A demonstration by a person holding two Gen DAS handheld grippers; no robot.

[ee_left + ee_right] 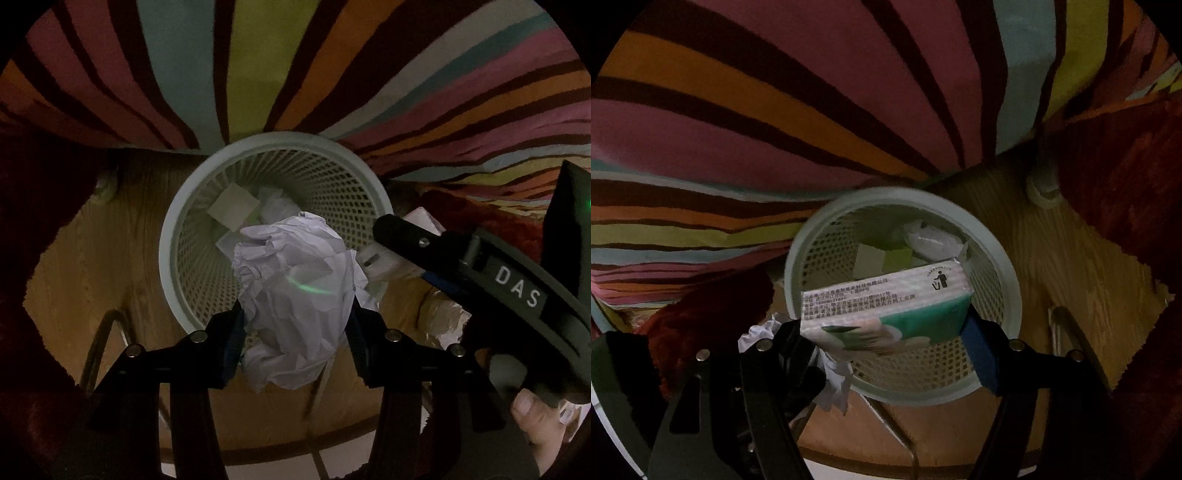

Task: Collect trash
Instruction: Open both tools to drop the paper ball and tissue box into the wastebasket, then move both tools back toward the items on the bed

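Note:
A pale mesh waste basket (177, 236) stands on the floor below both grippers; it also shows in the right wrist view (1010, 295). Paper scraps lie inside it. My left gripper (295, 328) is shut on a crumpled white paper ball (295, 291), held above the basket's near rim. My right gripper (890, 332) is shut on a green and white tissue pack (886, 306), held over the basket's near rim. The right gripper (461, 266) also shows at the right of the left wrist view, next to the paper ball.
A striped multicoloured rug (258, 62) lies beyond the basket. Wood-grain floor (96, 266) surrounds the basket. Dark red fabric (1126, 184) is at the right, and thin metal legs (99, 343) stand near the basket.

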